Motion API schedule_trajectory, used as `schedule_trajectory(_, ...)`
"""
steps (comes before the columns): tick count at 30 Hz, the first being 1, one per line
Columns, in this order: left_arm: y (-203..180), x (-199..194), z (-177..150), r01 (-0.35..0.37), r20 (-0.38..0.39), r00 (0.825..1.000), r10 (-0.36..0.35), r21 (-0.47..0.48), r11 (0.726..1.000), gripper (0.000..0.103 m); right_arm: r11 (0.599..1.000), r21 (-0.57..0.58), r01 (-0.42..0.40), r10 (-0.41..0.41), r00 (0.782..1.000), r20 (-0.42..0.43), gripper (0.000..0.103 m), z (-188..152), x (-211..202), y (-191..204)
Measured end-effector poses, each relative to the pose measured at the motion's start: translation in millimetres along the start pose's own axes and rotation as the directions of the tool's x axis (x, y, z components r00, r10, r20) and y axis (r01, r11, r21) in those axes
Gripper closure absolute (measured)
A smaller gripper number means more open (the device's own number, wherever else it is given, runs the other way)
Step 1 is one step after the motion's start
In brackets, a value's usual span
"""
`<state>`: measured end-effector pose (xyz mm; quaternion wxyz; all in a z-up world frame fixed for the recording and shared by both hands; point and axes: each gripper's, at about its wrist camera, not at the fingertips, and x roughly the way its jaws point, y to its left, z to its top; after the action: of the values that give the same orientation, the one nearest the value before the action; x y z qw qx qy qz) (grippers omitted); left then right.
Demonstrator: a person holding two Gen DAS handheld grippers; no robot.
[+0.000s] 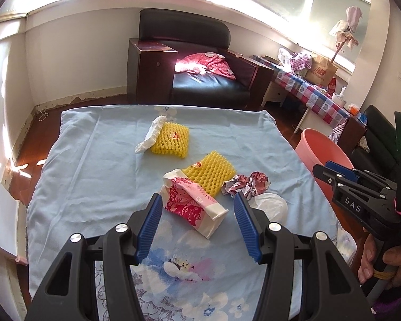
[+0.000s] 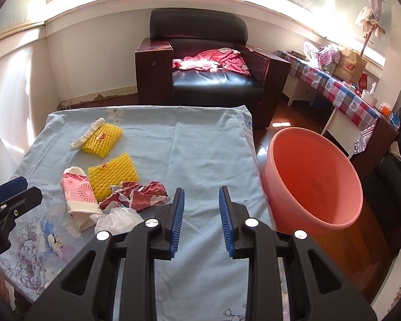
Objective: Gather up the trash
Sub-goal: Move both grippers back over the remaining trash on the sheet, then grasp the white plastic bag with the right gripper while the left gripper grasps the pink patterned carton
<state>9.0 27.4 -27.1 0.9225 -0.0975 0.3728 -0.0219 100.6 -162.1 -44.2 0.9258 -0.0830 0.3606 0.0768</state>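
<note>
I see a table with a blue flowery cloth [image 2: 195,144], and a black armchair [image 2: 205,61] behind it. The trash sits on the cloth: two yellow foam nets [image 1: 171,140], a pink tissue pack [image 1: 193,203], a crumpled wrapper [image 1: 246,183]. The pink bucket [image 2: 311,180] on the floor beside the table looks empty. My left gripper [image 1: 197,208] is wide open over the pack. My right gripper [image 2: 201,206] is partly open, holding nothing.

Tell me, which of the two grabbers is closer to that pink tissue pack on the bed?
Left. The left gripper hovers open right over the pink tissue pack. The right gripper, open and empty, sits off to the side over bare sheet, nearer the pink bucket.
</note>
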Motion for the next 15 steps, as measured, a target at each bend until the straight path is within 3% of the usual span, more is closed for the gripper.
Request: schedule_trajectory(15,11,0,-7,-0.009,-0.026,1.000,0.008,-0.042,0.999,0.048,0.995,-0.083,-0.054,0.053,0.999,-0.008,0.076,3,-2,31)
